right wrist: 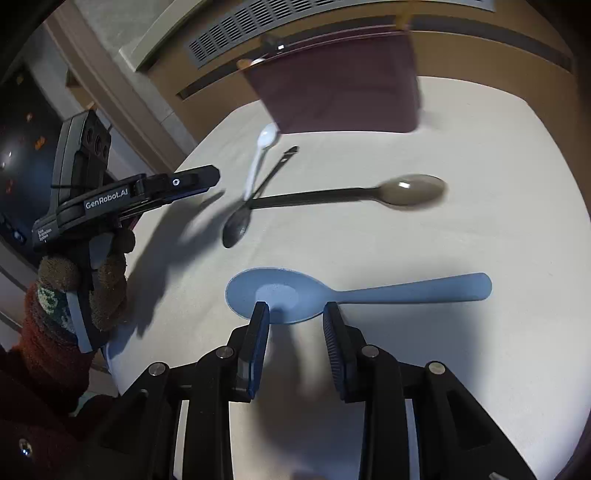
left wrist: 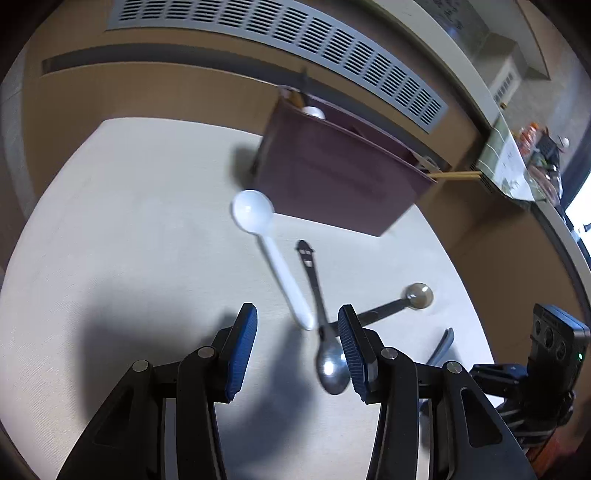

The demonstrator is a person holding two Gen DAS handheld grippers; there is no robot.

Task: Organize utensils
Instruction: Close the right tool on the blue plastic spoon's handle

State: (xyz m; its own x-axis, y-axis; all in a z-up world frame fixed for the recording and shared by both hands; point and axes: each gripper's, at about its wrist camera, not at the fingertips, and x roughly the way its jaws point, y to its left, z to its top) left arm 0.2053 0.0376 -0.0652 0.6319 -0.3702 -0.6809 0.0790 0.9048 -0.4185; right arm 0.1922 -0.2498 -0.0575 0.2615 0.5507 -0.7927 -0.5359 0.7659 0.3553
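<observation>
A maroon utensil holder [left wrist: 332, 173] [right wrist: 340, 92] stands at the far side of the white table, with a few utensils inside. On the table lie a white plastic spoon [left wrist: 273, 254] [right wrist: 258, 155], a small metal spoon [left wrist: 330, 362] [right wrist: 236, 225], a long dark spoon with a brown bowl [left wrist: 419, 295] [right wrist: 410, 190] and a light blue spoon [right wrist: 354, 291]. My left gripper [left wrist: 297, 325] is open and empty just above the white spoon's handle end and the metal spoon. My right gripper [right wrist: 295, 314] is open and empty over the blue spoon's bowl.
The table [left wrist: 129, 221] [right wrist: 498, 184] is round with edges close on the left and right. A tan wall unit with a vent grille [left wrist: 277, 33] runs behind it. The left gripper's body [right wrist: 122, 199] and gloved hand are at the left in the right wrist view.
</observation>
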